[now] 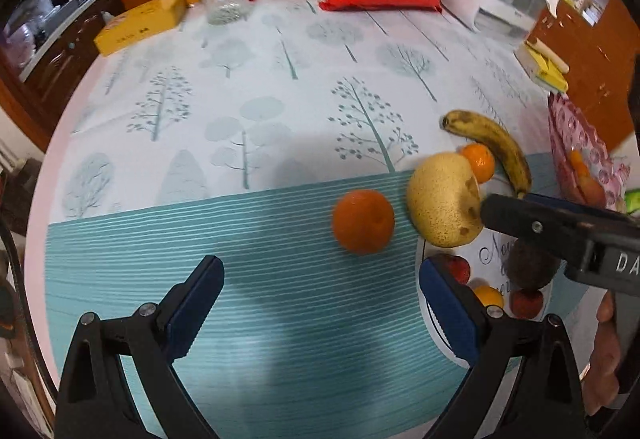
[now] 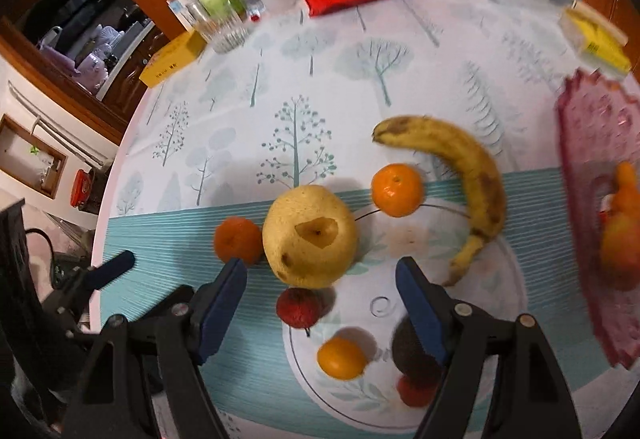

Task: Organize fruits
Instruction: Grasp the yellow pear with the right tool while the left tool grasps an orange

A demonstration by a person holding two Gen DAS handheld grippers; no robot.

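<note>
The left claw (image 1: 320, 303) is hanging spread and empty above the striped part of the bench (image 1: 240, 119), its fingers well apart, with a loose orange (image 1: 363, 221) lying on the cloth just ahead of it. The right claw (image 2: 320, 303) is also spread wide and gripping nothing, hovering over the rim of the white plate (image 2: 500, 319).

Most of the fruit is gathering on or around that plate: a big yellow pear (image 2: 310, 235) is sitting at its left edge, a small mandarin (image 2: 397, 190) at its far edge, a spotted banana (image 2: 460, 175) curving along the right, and a red lychee (image 2: 298, 308), a second small orange fruit (image 2: 342, 357), a dark avocado (image 2: 412, 355) and another red fruit (image 2: 416, 391) lying nearer the camera. The loose orange is resting off the plate, touching or almost touching the pear's left side; which cannot be told.

The likely trouble is crowding. If either claw is closing on the pear or the orange, a finger may be nudging the neighbour and sending the round fruit rolling across the smooth cloth. The two claws are also working close together, so they may be colliding near the pear. The soft banana and lychee could be bruising under a hard pinch.
</note>
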